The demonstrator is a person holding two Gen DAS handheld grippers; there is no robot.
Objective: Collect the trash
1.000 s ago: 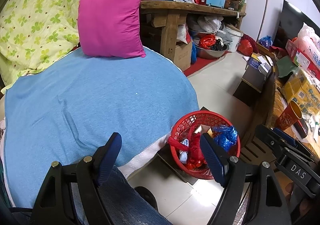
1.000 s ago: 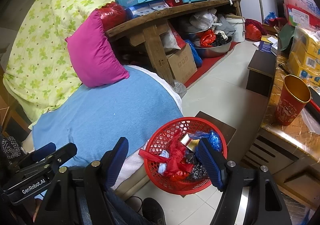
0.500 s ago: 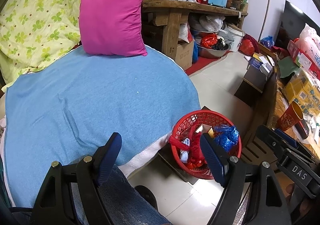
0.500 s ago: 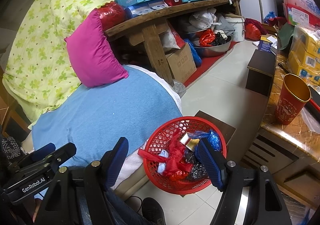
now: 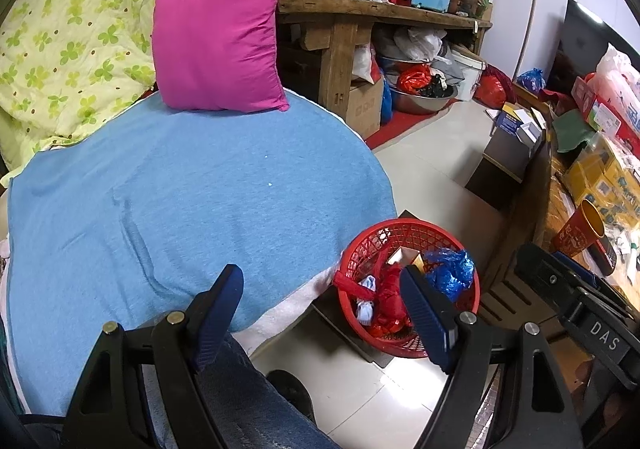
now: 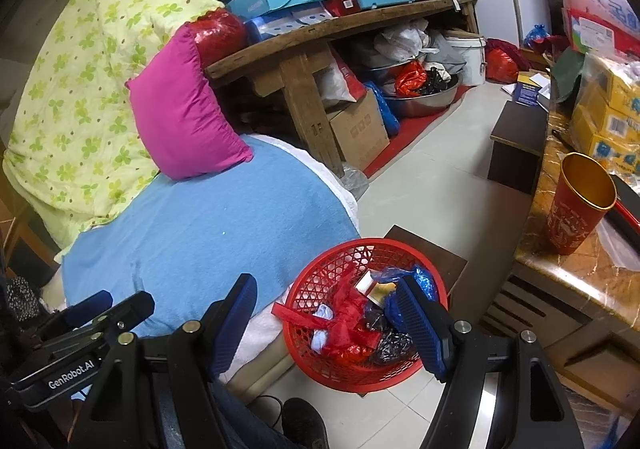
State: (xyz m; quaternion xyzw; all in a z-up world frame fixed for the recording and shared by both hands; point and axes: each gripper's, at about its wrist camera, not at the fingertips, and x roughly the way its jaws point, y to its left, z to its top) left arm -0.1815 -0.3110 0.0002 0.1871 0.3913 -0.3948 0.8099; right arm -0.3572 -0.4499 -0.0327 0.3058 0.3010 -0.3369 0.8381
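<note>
Trash (image 6: 352,325) sits in the red mesh basket (image 6: 320,273) on the floor, just beside the bed edge: red plastic bag, blue plastic bag (image 5: 450,273), white crumpled bits, a dark wrapper, a small gold-sided box. Basket stands between the bed with the blue blanket (image 5: 200,201) and the marble-topped desk (image 6: 576,273). Blanket looks bare apart from the magenta pillow (image 5: 218,37); no loose trash spotted on it.

Left gripper (image 5: 320,289): jaws spread wide, nothing between them, angled down over the bed edge; basket lies ahead and to its right, partly behind the right-hand finger. Right gripper (image 6: 326,295): jaws spread, empty, angled down with the basket nearly dead ahead, between the fingers in view. Right hand judged the nearer one to the basket. Basket is round, no long axis; the rim is the obvious grip line.

Red and gold cup (image 6: 580,205) stands upright on the desk to the right; can't tell if it counts as trash. Likely stage: late, most pieces already binned.
</note>
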